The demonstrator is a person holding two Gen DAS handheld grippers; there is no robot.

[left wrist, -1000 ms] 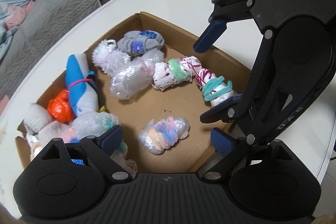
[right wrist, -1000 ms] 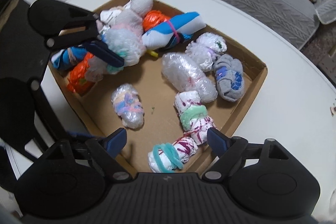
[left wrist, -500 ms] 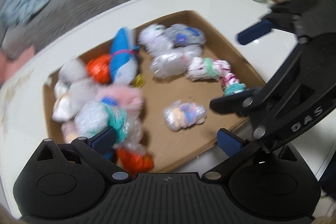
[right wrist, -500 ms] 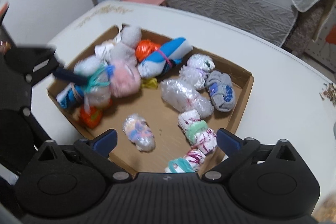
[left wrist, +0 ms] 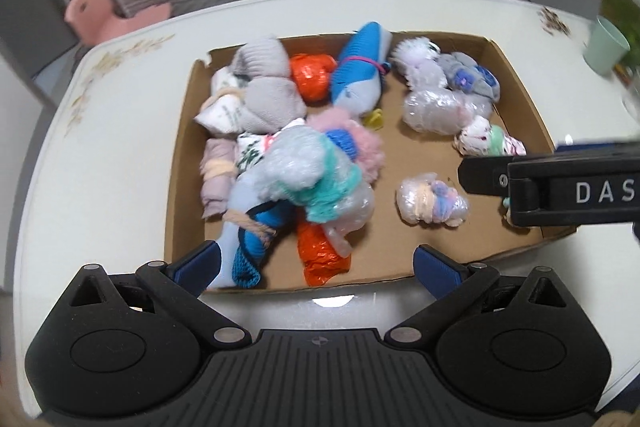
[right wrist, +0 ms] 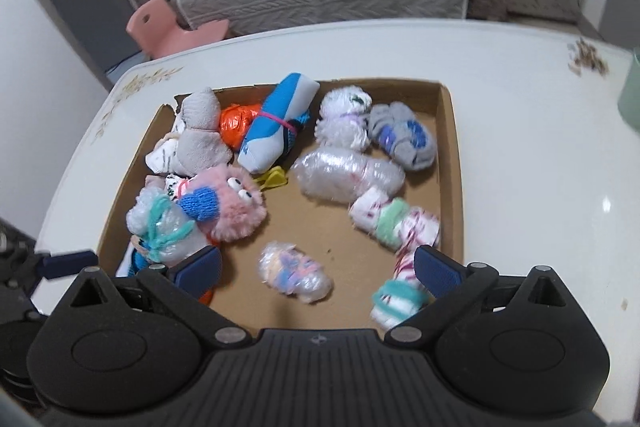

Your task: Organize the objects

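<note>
Both pairs of jaws stand wide apart with nothing between the pads: the left gripper (left wrist: 316, 263) hangs over the near edge of the cardboard box (left wrist: 182, 163), and the right gripper (right wrist: 318, 265) over the same edge further right.

At the far left of the right wrist view only a blue fingertip and a sliver of black frame of the other gripper show; the rest is cut off. At the left of the box the bundles are heaped, so several are half buried and an exact count is not possible. A grey sock roll (right wrist: 200, 143) lies on top of white patterned ones, and a blue knitted piece (left wrist: 250, 247) and an orange bag (left wrist: 322, 255) poke out from under a plastic-wrapped bundle tied with teal yarn (left wrist: 320, 179). Beside it sits a pink fuzzy toy with eyes (right wrist: 236, 207). Another orange bag (right wrist: 236, 121) and a blue-and-white roll with a pink band (right wrist: 276, 125) lie at the back, with a small yellow item (right wrist: 274, 179), too blurred to name, beside the roll.

The right half is sparser, six bundles: a small wrapped pastel one (right wrist: 294, 271) alone on the bare floor, a clear wrapped one (right wrist: 346, 175), a white fluffy one (right wrist: 344, 119), a grey-and-blue sock roll (right wrist: 404, 139), a white one with a mint band (right wrist: 394, 223), and a teal-tied one (right wrist: 396, 303) partly behind the right finger (right wrist: 434, 269).

The box rests on a white table (right wrist: 520, 107); a green cup (left wrist: 606, 45) stands at its far right, cut by the frame.
</note>
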